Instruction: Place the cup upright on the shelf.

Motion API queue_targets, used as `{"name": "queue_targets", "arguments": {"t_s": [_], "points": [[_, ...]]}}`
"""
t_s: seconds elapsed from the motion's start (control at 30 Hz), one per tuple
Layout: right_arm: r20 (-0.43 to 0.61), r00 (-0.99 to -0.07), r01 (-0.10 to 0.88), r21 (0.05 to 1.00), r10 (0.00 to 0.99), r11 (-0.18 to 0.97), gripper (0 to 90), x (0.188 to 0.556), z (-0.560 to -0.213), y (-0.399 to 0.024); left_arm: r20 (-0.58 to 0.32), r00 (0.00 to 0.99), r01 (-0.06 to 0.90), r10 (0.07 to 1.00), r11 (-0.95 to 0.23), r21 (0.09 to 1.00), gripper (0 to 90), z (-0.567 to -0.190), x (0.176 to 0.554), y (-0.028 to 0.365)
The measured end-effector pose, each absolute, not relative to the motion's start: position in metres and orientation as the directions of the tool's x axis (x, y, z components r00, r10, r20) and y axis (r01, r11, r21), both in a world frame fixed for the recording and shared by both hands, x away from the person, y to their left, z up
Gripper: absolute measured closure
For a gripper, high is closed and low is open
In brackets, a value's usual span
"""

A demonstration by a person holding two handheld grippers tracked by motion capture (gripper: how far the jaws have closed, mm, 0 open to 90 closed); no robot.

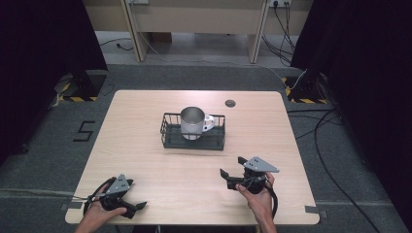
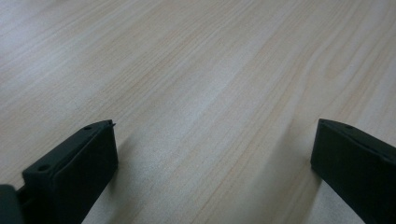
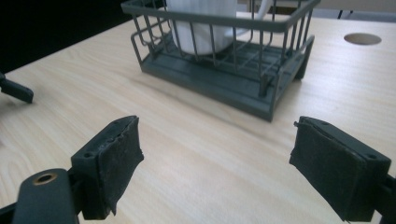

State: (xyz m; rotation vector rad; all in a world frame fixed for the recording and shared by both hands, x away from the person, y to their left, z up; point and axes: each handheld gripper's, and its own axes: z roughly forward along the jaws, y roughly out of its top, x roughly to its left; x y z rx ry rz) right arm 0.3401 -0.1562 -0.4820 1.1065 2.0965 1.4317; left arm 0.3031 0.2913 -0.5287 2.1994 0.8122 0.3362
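Steel mug [image 1: 193, 122] upright in dark wire basket [image 1: 167, 137] mid-table [image 1: 145, 160] — right tongs [image 1: 232, 166] spread wide and empty, near the basket's front, aimed at it; left tongs [image 1: 140, 208] wide too, empty — low at the near edge.

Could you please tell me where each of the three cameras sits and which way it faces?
High view: above the person's side, looking forward and down on the light wooden table; both hands, left gripper and right gripper show.
Left gripper view: rides the left gripper, facing bare tabletop between open jaws.
Right gripper view: rides the right gripper, facing the dark grey wire basket holding the shiny metal mug.
Shared: high and right gripper views both show basket, mug and the round table hole.
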Motion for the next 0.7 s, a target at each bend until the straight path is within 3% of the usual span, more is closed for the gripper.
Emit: {"name": "queue_targets", "arguments": {"t_s": [0.7], "points": [[0.136, -0.637, 0.457, 0.859, 0.759, 0.230, 15.3, 0.318, -0.502, -0.164, -0.014, 0.764, 0.448, 0.645, -0.514, 0.731, 0.0, -0.529, 0.303, 0.291]]}}
